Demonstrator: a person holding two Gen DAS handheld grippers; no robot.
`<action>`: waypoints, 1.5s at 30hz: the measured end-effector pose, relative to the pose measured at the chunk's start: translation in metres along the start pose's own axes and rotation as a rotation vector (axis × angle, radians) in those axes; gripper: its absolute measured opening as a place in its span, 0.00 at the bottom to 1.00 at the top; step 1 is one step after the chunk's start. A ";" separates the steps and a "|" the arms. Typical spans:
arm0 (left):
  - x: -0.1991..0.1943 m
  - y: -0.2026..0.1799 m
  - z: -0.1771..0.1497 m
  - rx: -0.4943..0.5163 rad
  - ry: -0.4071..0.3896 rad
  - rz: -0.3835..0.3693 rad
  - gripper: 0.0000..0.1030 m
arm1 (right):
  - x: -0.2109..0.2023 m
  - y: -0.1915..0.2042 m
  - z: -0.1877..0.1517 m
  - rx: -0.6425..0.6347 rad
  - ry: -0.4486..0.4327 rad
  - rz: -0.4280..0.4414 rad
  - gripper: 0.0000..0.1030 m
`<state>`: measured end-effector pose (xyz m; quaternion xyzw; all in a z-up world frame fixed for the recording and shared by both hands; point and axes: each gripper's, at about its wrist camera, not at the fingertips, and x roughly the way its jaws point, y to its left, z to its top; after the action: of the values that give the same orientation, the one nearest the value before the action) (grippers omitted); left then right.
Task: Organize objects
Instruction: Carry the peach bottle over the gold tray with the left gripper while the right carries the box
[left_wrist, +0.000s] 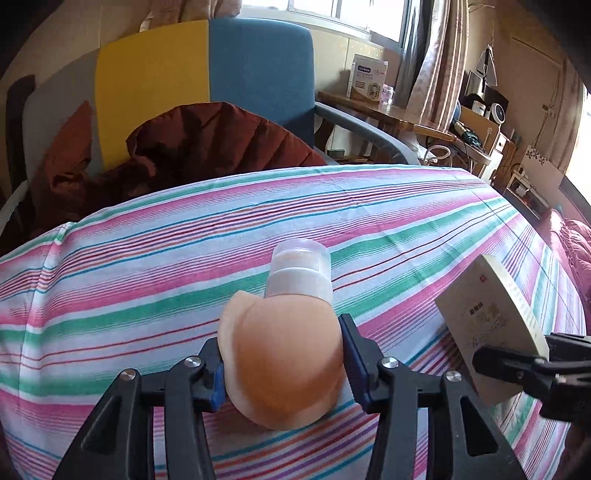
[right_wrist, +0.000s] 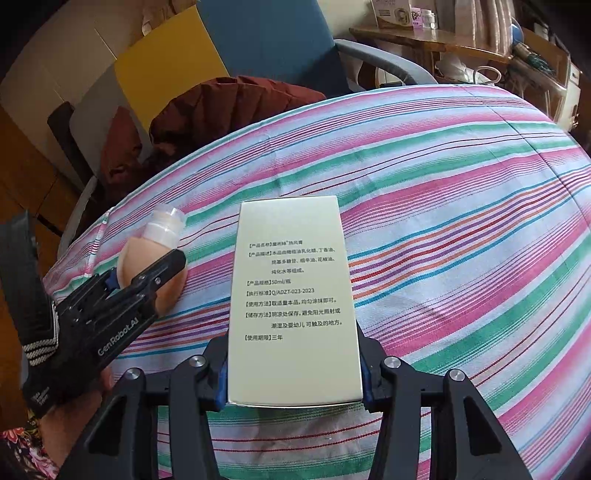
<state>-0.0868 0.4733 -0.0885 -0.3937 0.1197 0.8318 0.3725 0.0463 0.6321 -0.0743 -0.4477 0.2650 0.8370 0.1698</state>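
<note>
Gripping a peach squeeze bottle (left_wrist: 282, 365) above the striped bed sheet (left_wrist: 406, 229), left claw (left_wrist: 282, 363) clamps its soft, smooth belly; right claw (right_wrist: 294, 373) clamps a light, crushable carton (right_wrist: 293, 295) by its side walls.

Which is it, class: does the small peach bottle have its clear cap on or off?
On. The clear cap sits over the white collar at the far end of the peach bottle, as both wrist views show.
</note>
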 end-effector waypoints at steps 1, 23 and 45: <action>-0.005 0.004 -0.004 -0.018 -0.003 0.004 0.49 | -0.002 0.000 0.001 -0.002 -0.007 0.002 0.49; -0.109 0.051 -0.103 -0.143 -0.056 0.036 0.49 | -0.010 0.090 -0.043 -0.308 -0.080 0.131 0.49; -0.227 0.148 -0.149 -0.375 -0.167 -0.005 0.49 | 0.000 0.156 -0.109 -0.514 -0.031 0.219 0.49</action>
<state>-0.0143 0.1781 -0.0323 -0.3863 -0.0697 0.8683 0.3033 0.0363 0.4422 -0.0791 -0.4321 0.0884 0.8967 -0.0366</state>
